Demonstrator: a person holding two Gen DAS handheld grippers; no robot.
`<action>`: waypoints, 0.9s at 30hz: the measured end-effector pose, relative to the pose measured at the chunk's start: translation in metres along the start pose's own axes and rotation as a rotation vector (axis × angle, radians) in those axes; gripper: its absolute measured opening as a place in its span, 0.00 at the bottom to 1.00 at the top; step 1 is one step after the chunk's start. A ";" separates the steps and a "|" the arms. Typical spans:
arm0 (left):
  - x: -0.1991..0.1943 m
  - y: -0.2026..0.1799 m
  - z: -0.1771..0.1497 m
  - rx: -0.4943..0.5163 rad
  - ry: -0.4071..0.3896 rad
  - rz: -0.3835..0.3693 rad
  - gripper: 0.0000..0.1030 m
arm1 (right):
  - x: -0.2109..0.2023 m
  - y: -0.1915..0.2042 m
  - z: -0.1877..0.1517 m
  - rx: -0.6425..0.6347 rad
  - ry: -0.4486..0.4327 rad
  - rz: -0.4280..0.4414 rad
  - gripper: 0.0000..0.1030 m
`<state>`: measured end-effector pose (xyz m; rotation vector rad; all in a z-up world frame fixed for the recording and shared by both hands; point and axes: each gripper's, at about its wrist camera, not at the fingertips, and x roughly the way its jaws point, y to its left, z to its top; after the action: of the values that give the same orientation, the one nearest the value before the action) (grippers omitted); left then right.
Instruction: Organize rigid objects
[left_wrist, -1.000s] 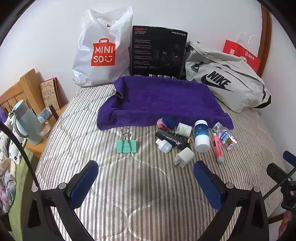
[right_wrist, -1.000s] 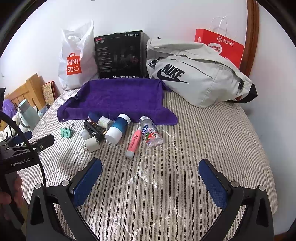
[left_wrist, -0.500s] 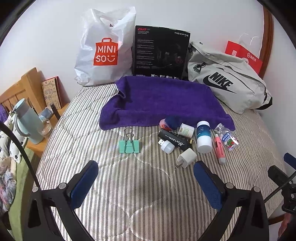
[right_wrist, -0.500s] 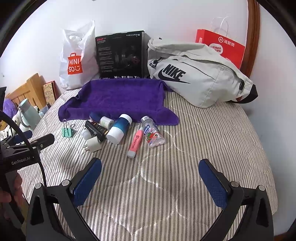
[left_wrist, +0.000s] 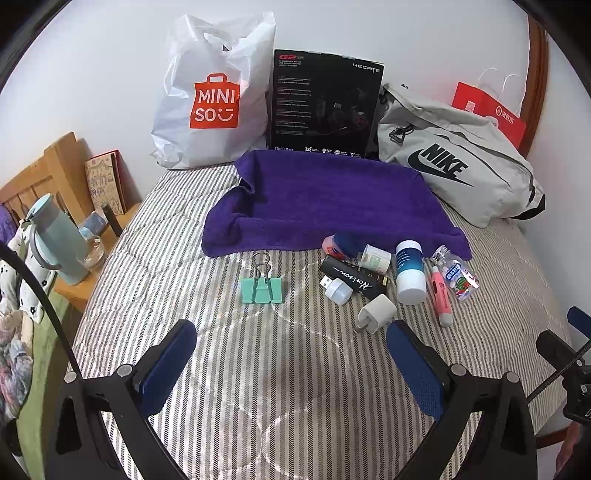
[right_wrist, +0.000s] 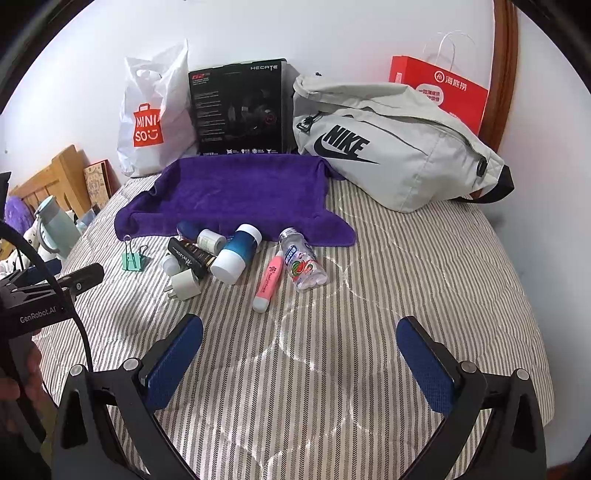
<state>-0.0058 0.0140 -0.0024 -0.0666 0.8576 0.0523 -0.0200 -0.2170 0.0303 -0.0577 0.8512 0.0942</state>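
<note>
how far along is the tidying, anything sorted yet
Nothing looks sorted yet. The purple towel lies bare, while the green binder clip, white plug, pink marker and blue-and-white bottle sit loose on the striped bedspread. The left gripper and right gripper are open, holding nothing. Everything is left.

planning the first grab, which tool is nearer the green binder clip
Left. The left tool sits just short of the binder clip; the right tool faces the pink marker, farther off.
</note>
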 end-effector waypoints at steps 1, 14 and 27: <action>0.000 0.000 0.000 -0.001 0.000 -0.001 1.00 | 0.000 0.000 0.000 -0.001 -0.002 -0.001 1.00; -0.002 -0.003 -0.001 0.005 0.002 -0.003 1.00 | -0.001 -0.003 -0.001 0.011 -0.002 0.002 1.00; 0.000 -0.006 0.000 0.012 0.004 -0.005 1.00 | 0.002 -0.008 0.000 0.020 0.009 -0.008 1.00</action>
<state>-0.0053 0.0085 -0.0028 -0.0572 0.8620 0.0425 -0.0173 -0.2248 0.0288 -0.0429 0.8610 0.0778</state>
